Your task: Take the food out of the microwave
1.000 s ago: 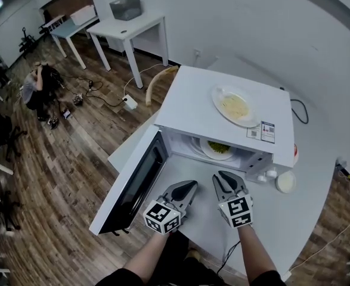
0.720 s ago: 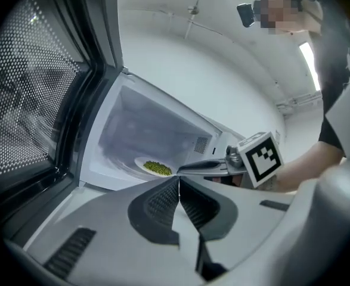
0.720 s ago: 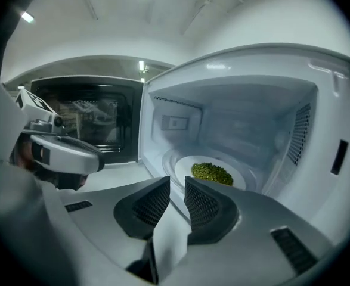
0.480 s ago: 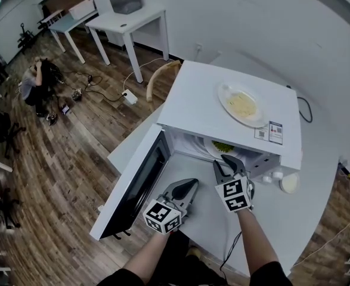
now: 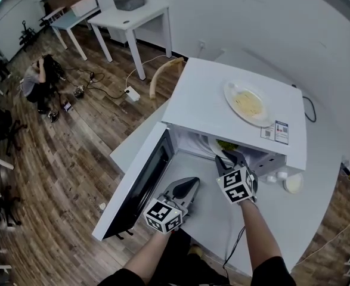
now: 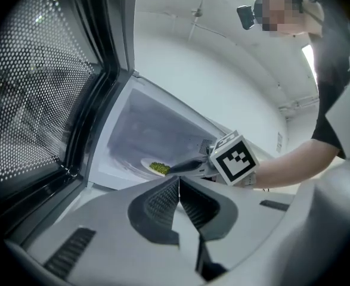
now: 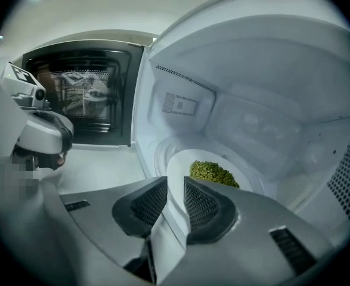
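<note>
A person works 2 hand-held tools at an open microwave (image 5: 234,109) that stands on a white worktop (image 5: 294,219). Its door (image 5: 140,186) swings out toward the lower left of the head view. The right tool (image 7: 175,182) reaches into the mouth of the oven at centre frame, angled downward. Its jaws stand a little apart, and the near rim of a white plate (image 7: 180,162) shows through the gap. Whether the pads touch that rim cannot be told. The plate sits on the oven floor, at the middle of the right gripper view, and carries a small heap of green food (image 7: 213,173).

The left tool (image 6: 179,180) is held level over the worktop in front of the open door, at lower centre of the head view. Its jaws are clenched together with nothing between them.

A 2nd plate (image 5: 248,103) with pale yellow food lies on top of the microwave, toward the upper right. At the upper left of the head view, well apart from the worktop, a person (image 5: 37,76) crouches on the wooden floor (image 5: 61,159) near cables.
</note>
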`<state>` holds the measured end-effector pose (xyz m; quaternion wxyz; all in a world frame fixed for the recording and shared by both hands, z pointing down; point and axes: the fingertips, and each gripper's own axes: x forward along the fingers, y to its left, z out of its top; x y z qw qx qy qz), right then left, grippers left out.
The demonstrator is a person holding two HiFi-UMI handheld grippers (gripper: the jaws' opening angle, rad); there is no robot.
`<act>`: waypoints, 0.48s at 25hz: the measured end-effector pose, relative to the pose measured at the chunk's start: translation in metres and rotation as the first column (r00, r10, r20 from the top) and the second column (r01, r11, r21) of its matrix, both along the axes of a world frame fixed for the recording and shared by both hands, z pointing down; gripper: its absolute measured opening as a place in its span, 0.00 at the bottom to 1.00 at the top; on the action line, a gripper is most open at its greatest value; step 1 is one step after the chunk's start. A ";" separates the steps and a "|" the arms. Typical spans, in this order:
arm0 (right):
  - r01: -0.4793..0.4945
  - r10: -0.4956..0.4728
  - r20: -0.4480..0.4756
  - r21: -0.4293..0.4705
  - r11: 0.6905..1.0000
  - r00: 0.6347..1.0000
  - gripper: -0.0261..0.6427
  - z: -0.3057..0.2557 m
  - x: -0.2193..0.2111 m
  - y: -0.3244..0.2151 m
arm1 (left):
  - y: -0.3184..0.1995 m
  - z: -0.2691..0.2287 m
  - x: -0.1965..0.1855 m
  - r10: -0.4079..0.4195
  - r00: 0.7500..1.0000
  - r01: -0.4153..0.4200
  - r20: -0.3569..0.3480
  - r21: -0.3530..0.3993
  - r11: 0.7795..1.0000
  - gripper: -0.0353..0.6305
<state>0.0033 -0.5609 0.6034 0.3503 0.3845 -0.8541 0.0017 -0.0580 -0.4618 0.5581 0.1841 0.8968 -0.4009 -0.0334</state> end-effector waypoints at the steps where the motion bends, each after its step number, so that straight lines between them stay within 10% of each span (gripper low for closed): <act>1: 0.009 -0.009 0.000 0.005 1.000 1.000 0.18 -0.001 -0.001 0.000 | 0.000 0.001 0.000 -0.001 1.000 0.001 0.001 -0.003 1.000 0.07; 12: 0.095 -0.099 0.056 0.065 0.993 0.994 0.15 -0.009 -0.009 0.031 | -0.010 0.012 0.018 0.044 0.995 -0.056 -0.093 -0.135 0.989 0.07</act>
